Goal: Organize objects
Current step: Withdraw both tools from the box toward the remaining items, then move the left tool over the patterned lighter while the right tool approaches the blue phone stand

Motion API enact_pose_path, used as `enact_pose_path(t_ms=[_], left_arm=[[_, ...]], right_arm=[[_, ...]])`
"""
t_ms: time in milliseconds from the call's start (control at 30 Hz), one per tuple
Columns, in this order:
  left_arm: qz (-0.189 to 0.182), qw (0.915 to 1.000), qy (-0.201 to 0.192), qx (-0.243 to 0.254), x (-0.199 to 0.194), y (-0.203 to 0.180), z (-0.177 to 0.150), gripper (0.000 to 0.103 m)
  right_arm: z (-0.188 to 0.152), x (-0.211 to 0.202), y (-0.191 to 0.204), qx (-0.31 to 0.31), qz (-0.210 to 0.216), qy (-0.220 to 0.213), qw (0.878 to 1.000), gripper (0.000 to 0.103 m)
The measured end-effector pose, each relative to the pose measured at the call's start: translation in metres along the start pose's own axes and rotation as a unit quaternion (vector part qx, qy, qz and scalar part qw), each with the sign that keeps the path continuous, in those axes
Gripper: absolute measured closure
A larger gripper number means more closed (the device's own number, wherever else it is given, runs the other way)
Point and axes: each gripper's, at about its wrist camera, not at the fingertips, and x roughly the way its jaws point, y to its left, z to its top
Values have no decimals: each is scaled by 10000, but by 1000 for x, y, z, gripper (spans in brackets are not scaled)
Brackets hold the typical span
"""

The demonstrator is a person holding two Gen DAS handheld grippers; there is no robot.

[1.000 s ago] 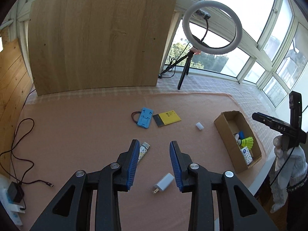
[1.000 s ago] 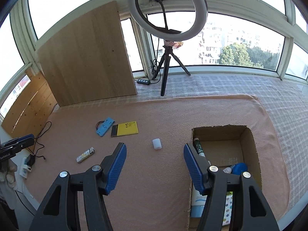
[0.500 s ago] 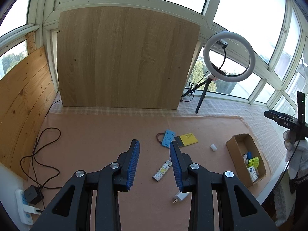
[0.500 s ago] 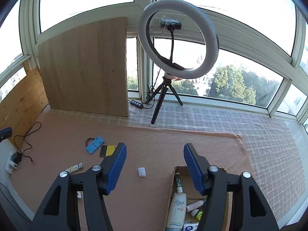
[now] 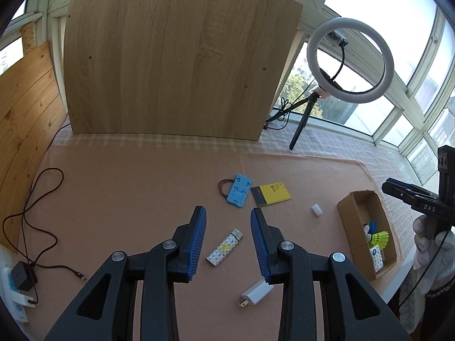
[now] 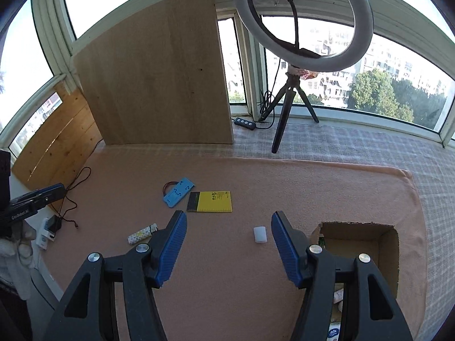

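Left of the cardboard box (image 5: 359, 228) on the pink cloth (image 5: 128, 193), a patterned lighter (image 5: 224, 247) lay framed by the left gripper (image 5: 227, 241), its jaws spread and empty, probably lined up to grab it. Nearer the box lay a blue holder (image 5: 238, 189), a yellow notepad (image 5: 271, 194) and a white cap (image 5: 316, 209). Above the cap hung the right gripper (image 6: 229, 245), marked "DAS", likewise spread and empty.

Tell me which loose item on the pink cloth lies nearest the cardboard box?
The small white cylinder; it sits just beside the cardboard box, while the others lie farther away.
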Motion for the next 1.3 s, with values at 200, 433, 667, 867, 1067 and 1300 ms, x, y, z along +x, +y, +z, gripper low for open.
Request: enact_pose_path(t_ms=[200, 433, 667, 867, 1067, 1300], left_arm=[[-54, 9987, 514, 8, 50, -3, -25, 68], [-63, 9949, 999, 115, 98, -9, -49, 63], [-25, 9915, 1296, 144, 125, -7, -64, 63], [50, 9902, 1381, 210, 136, -6, -66, 63], [107, 9885, 1493, 225, 150, -6, -67, 63], [189, 9863, 1592, 384, 165, -9, -67, 63]], right_arm=[[-21, 19, -7, 489, 274, 147, 9983, 45], [-41, 38, -15, 862, 352, 387, 9949, 45], [-49, 47, -20, 906, 214, 583, 9940, 45], [-49, 58, -23, 965, 211, 663, 9929, 45], [-36, 74, -16, 764, 202, 682, 9945, 45], [-7, 107, -6, 605, 136, 646, 9960, 49]])
